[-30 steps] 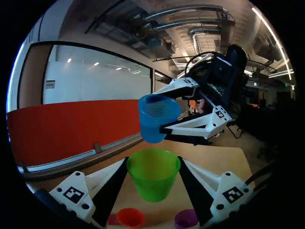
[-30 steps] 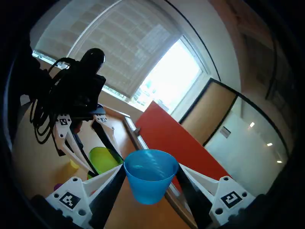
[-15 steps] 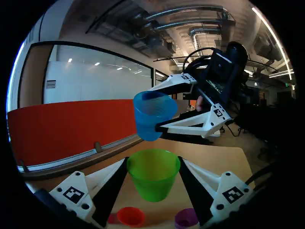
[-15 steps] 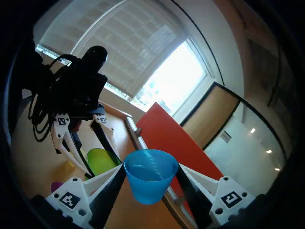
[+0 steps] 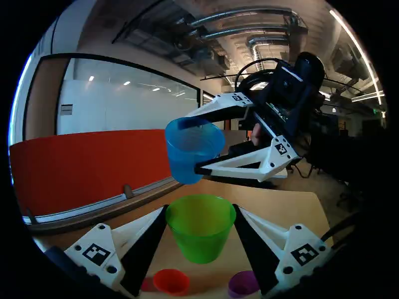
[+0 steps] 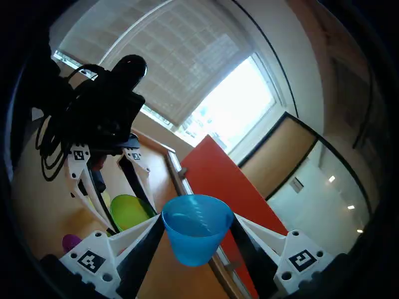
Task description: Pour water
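My left gripper (image 5: 199, 230) is shut on a green cup (image 5: 200, 225), held upright above the wooden table (image 5: 279, 204). In the left gripper view the right gripper (image 5: 192, 144) hangs just above and behind it, shut on a blue cup (image 5: 191, 148) tilted to the left. In the right gripper view the blue cup (image 6: 196, 234) sits between my right gripper's (image 6: 196, 234) fingers with water inside, slanting toward one wall. Lower left of it, the left gripper (image 6: 122, 207) holds the green cup (image 6: 126, 211), with a hand behind it.
A red cup (image 5: 171, 281) and a purple cup (image 5: 243, 285) stand on the table below the green cup. A purple cup (image 6: 71, 242) shows at lower left in the right gripper view. A red wall panel (image 5: 90, 164) and a window ledge (image 5: 124, 197) run along the table's far side.
The right gripper with the blue cup has moved left and tilted further over the green cup. The left gripper and green cup have stayed still.
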Available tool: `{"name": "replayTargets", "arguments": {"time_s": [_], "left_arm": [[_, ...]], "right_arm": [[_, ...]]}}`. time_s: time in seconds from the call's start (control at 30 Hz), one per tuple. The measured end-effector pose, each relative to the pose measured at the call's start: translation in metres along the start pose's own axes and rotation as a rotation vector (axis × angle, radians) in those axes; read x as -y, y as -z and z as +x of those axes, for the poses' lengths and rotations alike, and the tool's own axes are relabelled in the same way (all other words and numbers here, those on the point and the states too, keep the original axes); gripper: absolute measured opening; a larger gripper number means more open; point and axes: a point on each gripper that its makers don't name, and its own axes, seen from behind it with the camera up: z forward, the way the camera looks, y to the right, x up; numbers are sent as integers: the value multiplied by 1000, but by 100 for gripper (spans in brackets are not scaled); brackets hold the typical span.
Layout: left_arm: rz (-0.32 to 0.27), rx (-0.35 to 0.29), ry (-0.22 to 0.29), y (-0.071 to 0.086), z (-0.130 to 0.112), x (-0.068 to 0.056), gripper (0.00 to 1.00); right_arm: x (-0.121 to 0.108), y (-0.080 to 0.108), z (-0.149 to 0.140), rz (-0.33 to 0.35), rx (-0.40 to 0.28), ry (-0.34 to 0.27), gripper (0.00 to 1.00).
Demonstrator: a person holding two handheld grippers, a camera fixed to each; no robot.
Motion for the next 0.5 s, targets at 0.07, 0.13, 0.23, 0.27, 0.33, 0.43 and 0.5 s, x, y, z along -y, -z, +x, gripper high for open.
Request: {"name": "replayTargets", "arguments": {"time_s": [0.07,0.13,0.23,0.27,0.33,0.43,0.5], "left_arm": [[1,0,0,1,0,0,91],[2,0,0,1,-1,0,91],[3,1,-1,2,-1,1,91],[3,1,-2,2,0,1,91],[3,2,-3,3,0,1,91],[4,3,-4,3,-1,2,91],[4,4,-5,3,-3,2,91]], "right_arm": [[0,-1,1,0,0,10,92],[0,-3,2,2,0,18,92],[0,-5,3,4,0,29,92],[0,-5,4,5,-1,33,92],[1,-6,5,10,-2,43,93],[2,-8,7,14,-5,60,93],[2,-9,7,14,-4,72,93]]}}
